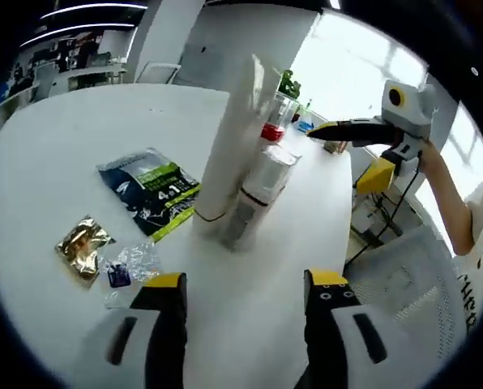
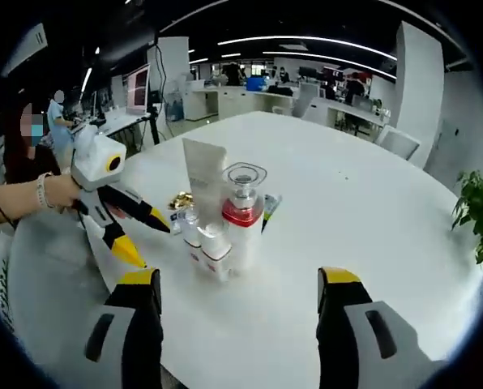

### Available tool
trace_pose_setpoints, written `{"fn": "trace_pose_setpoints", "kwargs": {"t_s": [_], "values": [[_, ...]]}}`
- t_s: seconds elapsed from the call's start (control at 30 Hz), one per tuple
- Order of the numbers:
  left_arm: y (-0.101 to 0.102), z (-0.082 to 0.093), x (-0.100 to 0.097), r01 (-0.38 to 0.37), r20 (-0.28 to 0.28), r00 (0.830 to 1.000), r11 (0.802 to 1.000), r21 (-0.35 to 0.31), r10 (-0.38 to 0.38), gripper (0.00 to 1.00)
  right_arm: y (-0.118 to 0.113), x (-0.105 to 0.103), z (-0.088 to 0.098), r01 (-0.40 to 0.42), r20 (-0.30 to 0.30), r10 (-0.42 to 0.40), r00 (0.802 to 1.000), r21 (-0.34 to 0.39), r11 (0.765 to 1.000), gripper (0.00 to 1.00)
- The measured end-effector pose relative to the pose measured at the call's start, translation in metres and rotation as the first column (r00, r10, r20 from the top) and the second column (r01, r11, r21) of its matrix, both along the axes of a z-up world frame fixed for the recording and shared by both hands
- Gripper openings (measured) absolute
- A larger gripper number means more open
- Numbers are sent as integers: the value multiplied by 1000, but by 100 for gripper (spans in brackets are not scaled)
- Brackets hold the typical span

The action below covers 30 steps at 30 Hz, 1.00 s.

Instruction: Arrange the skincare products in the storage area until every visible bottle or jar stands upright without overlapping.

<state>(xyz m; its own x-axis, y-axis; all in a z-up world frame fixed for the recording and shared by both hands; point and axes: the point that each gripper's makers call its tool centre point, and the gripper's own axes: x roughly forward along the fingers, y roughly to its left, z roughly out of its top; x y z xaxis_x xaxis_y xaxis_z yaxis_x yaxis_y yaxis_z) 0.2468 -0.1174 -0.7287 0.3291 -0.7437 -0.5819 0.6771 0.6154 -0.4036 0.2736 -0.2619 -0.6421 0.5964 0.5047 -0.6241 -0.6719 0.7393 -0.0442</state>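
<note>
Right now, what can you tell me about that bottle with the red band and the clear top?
The bottle with the red band stands upright on the white table, in a tight cluster with a tall white tube and smaller white bottles. Its body looks white, with a red collar and a clear, glassy, rounded cap. It appears to touch the neighbours beside it. Neither gripper holds it; the right gripper is open in front of it.

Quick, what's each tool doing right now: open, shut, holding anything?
Left tool: open, holding nothing, short of the white tube and bottles.
Right tool: open, holding nothing, facing the red-collared bottle.
</note>
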Motion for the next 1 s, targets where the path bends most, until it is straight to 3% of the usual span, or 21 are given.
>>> {"fn": "trace_pose_setpoints", "kwargs": {"t_s": [0.17, 0.37, 0.63, 0.87, 1.0], "values": [[-1, -14, 4, -36, -72, 997, 999, -17, 35, 45, -18, 30, -14, 34, -48, -32, 998, 54, 998, 66], [4, -18, 14, -66, -64, 996, 998, -6, 65, 45, -34, 70, -32, 61, -53, -60, 997, 25, 998, 55], [14, -18, 26, -95, -66, 993, 995, -15, 94, 46, -18, 97, -64, 47, -113, -40, 993, 58, 997, 42], [28, -18, 38, -124, -71, 990, 992, -26, 122, 46, 2, 110, -76, 31, -138, -19, 990, 87, 996, 33], [30, -18, 44, -142, -67, 988, 989, -35, 140, 46, 21, 115, -80, 19, -184, 12, 983, 169, 985, 28]]}}
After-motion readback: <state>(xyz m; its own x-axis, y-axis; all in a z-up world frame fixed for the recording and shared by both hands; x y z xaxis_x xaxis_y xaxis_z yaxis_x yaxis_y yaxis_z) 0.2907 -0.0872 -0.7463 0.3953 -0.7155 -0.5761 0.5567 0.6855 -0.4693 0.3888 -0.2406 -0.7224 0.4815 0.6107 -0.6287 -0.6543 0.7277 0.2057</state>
